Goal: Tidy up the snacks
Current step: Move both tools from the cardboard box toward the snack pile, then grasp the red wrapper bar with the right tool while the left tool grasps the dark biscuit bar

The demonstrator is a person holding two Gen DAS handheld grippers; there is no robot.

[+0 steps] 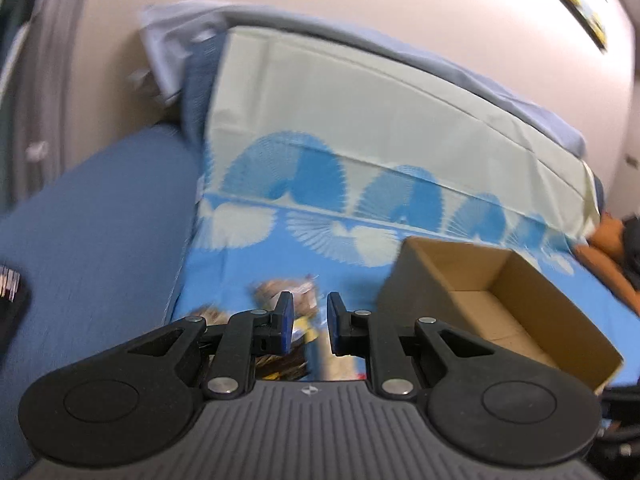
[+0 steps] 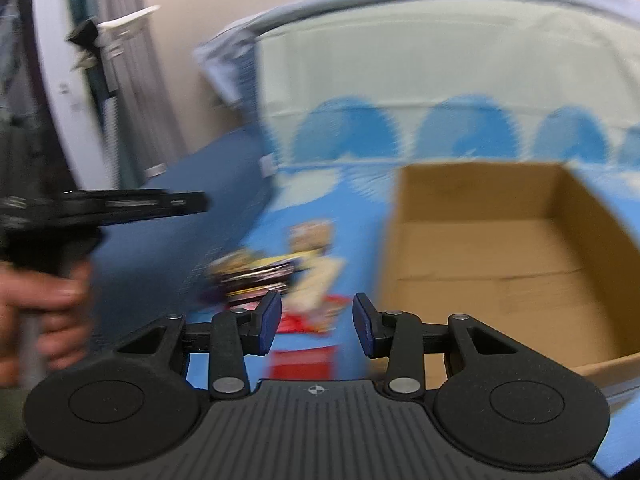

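Several snack packets (image 2: 276, 276) lie in a blurred pile on the blue patterned bedspread (image 2: 352, 208), left of an open, empty cardboard box (image 2: 496, 272). In the left wrist view the packets (image 1: 288, 300) show between and beyond my left gripper (image 1: 309, 322), which is open and empty just above them; the box (image 1: 480, 304) is to its right. My right gripper (image 2: 316, 324) is open and empty, hovering over a red packet (image 2: 304, 320) near the box's left wall. The left gripper (image 2: 120, 204) and the hand holding it also show at the left of the right wrist view.
A pale folded quilt (image 1: 360, 120) with blue fan patterns lies across the back of the bed against the wall. A plain blue sheet (image 1: 100, 220) covers the bed's left part. An orange item (image 1: 608, 256) is at the far right. A door and curtain (image 2: 100, 60) stand left.
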